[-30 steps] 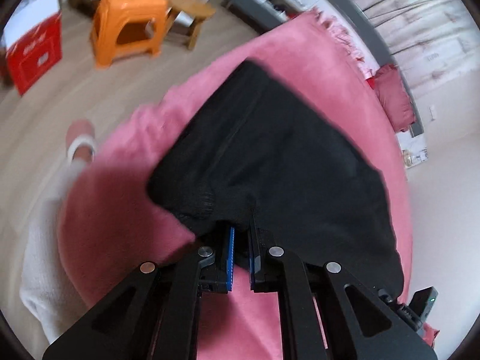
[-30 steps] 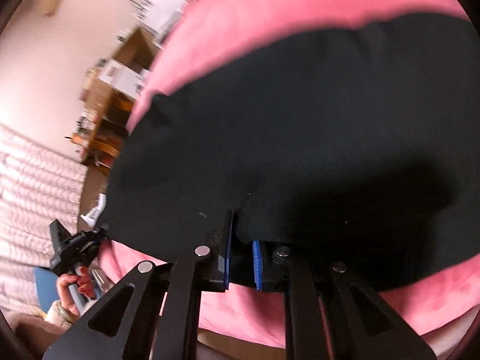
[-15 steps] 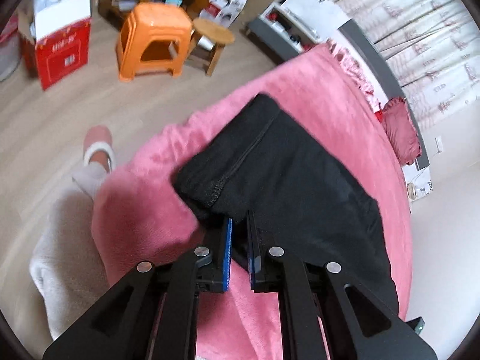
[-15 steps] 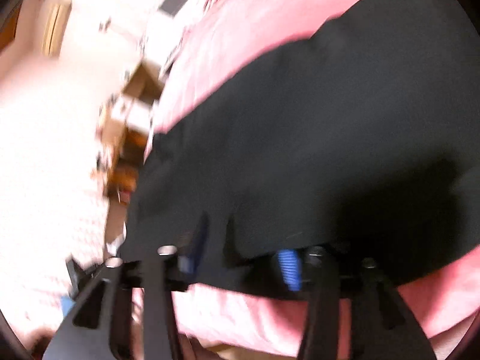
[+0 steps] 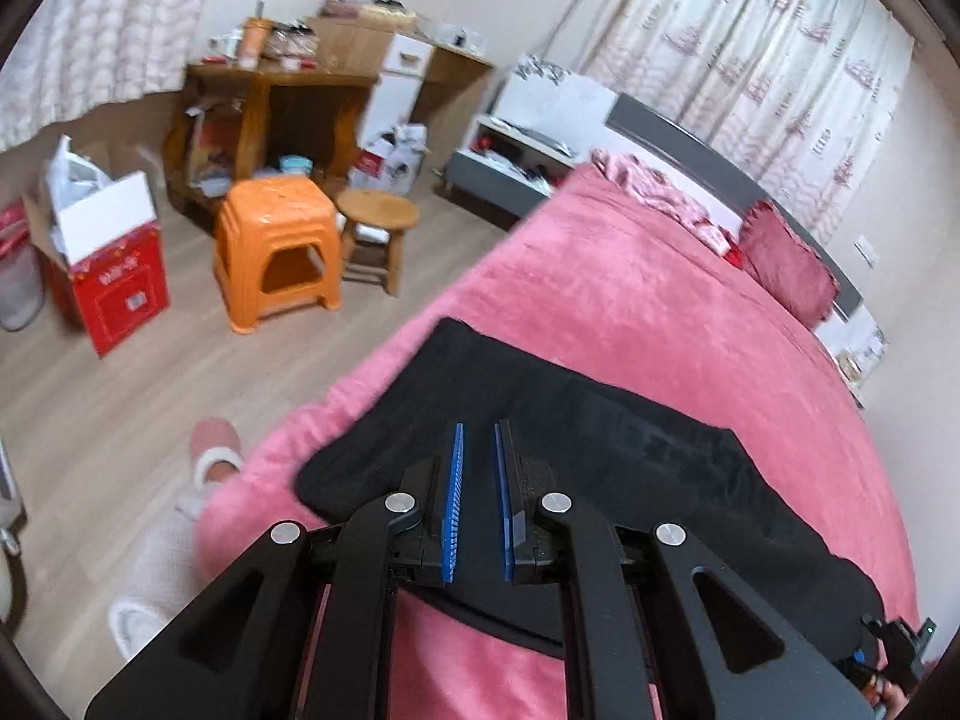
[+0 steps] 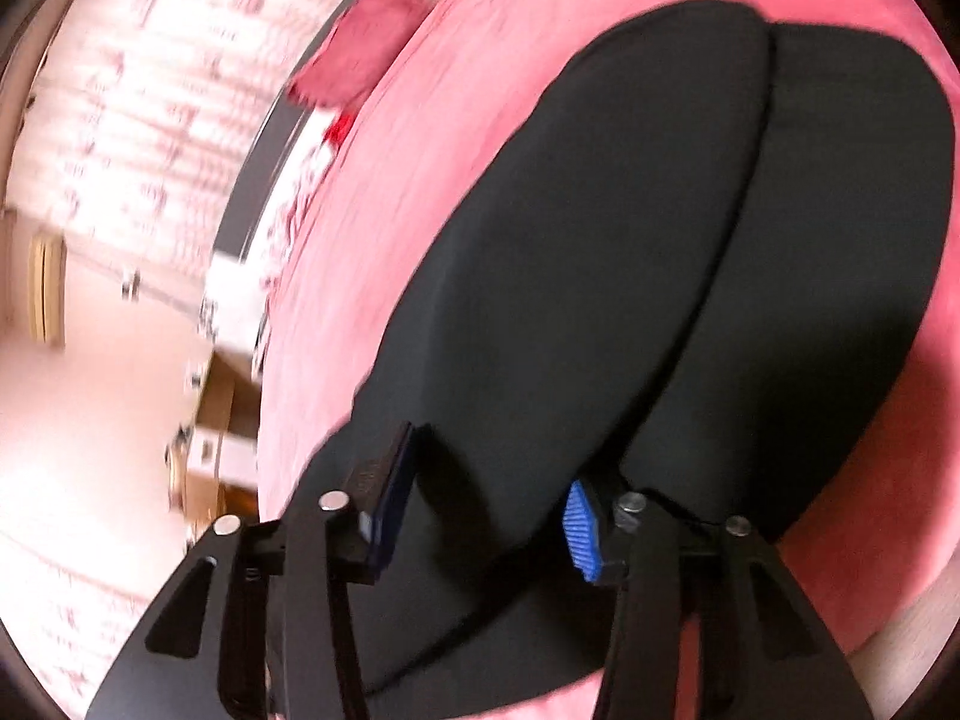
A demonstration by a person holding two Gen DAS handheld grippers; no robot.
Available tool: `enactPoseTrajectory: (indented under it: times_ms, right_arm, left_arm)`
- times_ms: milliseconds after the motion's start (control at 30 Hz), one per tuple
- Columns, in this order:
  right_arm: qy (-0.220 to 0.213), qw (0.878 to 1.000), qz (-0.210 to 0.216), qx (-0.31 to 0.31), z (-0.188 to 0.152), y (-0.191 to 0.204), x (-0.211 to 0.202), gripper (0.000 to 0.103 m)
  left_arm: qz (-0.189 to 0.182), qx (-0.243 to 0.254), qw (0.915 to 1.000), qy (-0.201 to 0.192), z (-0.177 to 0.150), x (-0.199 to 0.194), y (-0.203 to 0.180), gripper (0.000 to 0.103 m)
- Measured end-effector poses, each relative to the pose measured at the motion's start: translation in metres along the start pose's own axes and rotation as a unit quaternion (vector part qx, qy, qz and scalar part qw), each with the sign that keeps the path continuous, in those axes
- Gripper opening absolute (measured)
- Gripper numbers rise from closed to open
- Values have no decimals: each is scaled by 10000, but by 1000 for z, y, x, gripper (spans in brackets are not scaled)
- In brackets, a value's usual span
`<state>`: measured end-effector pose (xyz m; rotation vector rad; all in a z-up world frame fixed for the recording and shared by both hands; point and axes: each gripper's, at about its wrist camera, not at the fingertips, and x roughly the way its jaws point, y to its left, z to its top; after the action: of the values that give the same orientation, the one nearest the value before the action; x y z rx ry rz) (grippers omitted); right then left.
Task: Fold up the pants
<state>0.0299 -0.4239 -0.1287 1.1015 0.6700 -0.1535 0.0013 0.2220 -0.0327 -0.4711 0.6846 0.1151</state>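
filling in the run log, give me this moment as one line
stage: pants flat on bed | left gripper: shut, nothing held | right gripper: closing, nothing gripped

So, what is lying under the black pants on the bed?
The black pants lie on a pink blanket that shows all around them. What is beneath that blanket, and whether anything is tucked between the folded layers, stays covered.

From my left camera, a pink bedspread (image 5: 630,300) fills the middle, with a dark red pillow (image 5: 786,270) at two o'clock. An orange plastic stool (image 5: 273,246) stands at ten o'clock, a small wooden stool (image 5: 375,228) just beside it, a red box (image 5: 111,282) at nine, and a cluttered wooden desk (image 5: 282,102) behind them at eleven. Patterned curtains (image 5: 762,48) hang at one o'clock.
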Motion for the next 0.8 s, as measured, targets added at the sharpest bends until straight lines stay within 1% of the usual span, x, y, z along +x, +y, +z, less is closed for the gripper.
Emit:
enactPoseTrajectory:
  times_ms: [67,133,167,200,233,300,433,500,567,600,633,667,733,767,800]
  right_arm:
    - [-194,9997,-97,124,12,-6,0,34]
    - [-337,9990,-134,265,23,-11,0,27]
    - [-392,9984,-208,351,28,-13,-1,20]
    - [-431,9979,-241,423,34,-17,-5,16]
    - [-452,9976,-238,460,43,-22,-13,8]
    - [-520,9977,-266,339,48,-18,-28,8]
    - [-489,9978,-421,-164,44,-1,-60,7]
    - [-411,9963,-637,-400,35,0,-76,7]
    - [-290,9947,-852,-487,27,-7,-79,7]
    - [-199,9938,-991,-473,23,-17,-77,8]
    - [-137,9936,-1062,-371,27,-26,-69,8]
    - [-88,9945,-1021,-201,27,-36,-65,8]
    - [-74,9966,-814,103,25,-47,-65,8]
    - [-102,9973,-684,255,28,-52,-65,13]
    - [-131,9977,-589,298,30,-53,-66,22]
  left_arm:
    - [-220,62,9994,275,-3,16,-11,8]
    - [-386,277,9966,671,-9,37,-28,8]
    - [-490,409,9944,844,-13,49,-39,8]
    - [-582,519,9921,981,-18,58,-48,8]
    - [-652,667,9890,1145,-22,68,-58,8]
    - [-753,1007,9818,1424,-32,86,-80,8]
    - [-1015,1537,9695,1618,-51,98,-111,8]
    - [-1116,1778,9633,1674,-59,101,-124,8]
    - [-1168,1964,9578,1745,-66,103,-130,8]
    - [-1179,2009,9559,1789,-68,105,-132,8]
    - [-1194,2037,9538,1857,-72,108,-133,8]
    - [-1204,2057,9516,1939,-74,111,-132,8]
    - [-1164,2118,9503,1964,-75,116,-134,8]
    - [-1157,2150,9497,1963,-75,118,-133,8]
    - [-1158,2155,9495,1965,-75,120,-133,8]
